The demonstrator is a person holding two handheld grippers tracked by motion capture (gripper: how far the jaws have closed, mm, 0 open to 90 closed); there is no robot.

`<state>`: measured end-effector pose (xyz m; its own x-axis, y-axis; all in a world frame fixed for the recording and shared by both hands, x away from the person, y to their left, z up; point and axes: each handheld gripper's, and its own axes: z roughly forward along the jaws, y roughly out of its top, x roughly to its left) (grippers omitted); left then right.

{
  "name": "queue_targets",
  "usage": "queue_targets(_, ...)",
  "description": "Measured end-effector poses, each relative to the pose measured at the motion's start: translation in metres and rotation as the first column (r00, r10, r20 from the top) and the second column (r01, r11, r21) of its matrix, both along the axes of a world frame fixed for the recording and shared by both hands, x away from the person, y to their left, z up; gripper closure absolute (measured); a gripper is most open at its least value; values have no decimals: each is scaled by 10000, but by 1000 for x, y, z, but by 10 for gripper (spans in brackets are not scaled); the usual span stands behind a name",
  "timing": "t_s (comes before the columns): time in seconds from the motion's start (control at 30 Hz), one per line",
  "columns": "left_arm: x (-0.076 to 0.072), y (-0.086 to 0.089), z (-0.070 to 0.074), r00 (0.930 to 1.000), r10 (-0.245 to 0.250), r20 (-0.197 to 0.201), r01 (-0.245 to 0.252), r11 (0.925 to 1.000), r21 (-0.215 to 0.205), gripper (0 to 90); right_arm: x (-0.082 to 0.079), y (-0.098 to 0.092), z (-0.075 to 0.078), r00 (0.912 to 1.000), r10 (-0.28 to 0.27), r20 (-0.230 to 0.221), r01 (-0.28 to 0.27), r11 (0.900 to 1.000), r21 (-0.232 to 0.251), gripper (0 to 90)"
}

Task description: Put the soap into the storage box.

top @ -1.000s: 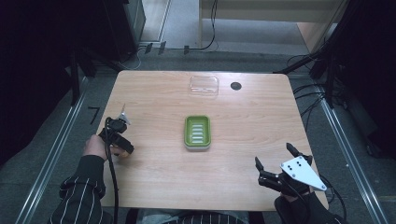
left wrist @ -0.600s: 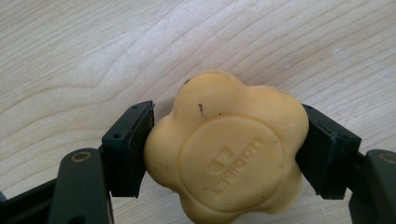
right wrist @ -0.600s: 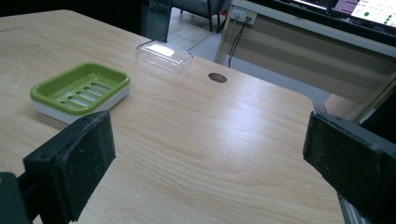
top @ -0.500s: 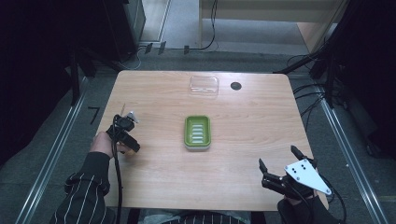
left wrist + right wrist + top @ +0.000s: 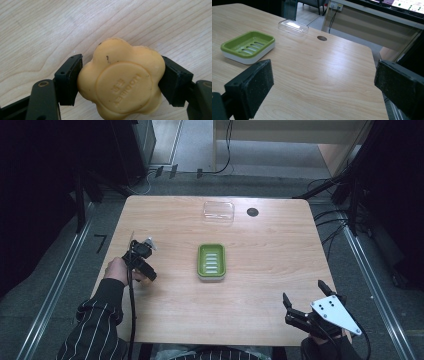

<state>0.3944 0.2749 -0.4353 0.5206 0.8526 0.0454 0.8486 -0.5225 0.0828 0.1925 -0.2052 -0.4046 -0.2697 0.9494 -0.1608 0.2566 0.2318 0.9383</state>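
One soap (image 5: 121,81) in left tongs (image 5: 120,80); one green dish (image 5: 211,261); one clear lid (image 5: 218,211)

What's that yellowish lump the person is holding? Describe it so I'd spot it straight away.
On the wooden table, look left of the green soap dish, at the left gripper. Clamped between its black jaws is a soap bar: pale orange, flower-shaped with rounded lobes and a stamped round centre, unlike the rectangular dish and clear lid.

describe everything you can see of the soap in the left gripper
The soap is a pale orange, flower-shaped bar with rounded lobes and a raised round centre stamped with letters. It looks waxy and solid, with a few small dark specks. The left gripper holds it above the wooden table, pressing on two opposite sides.
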Motion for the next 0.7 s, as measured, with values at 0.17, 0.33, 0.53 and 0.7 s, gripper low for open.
queue_targets(0.17, 2, -8, 0, 9999, -166, 34, 166, 9999, -9, 278, -3, -3, 0, 10000, -92, 28, 92, 10000, -37, 27)
queue_targets(0.33, 4, -14, 1, 9992, -387, 37, 387, 9992, 66, 277, -5, -5, 0, 9998, -182, -4, 182, 9998, -46, 27)
queue_targets(0.53, 6, -22, 4, 9979, -637, 91, 637, 9980, 8, 278, -7, -6, 0, 9996, -269, -11, 268, 9996, -41, 27)
queue_targets(0.7, 8, -30, 7, 9965, -813, 188, 814, 9967, -57, 277, -8, -7, -1, 9995, -305, -6, 305, 9995, -88, 27)
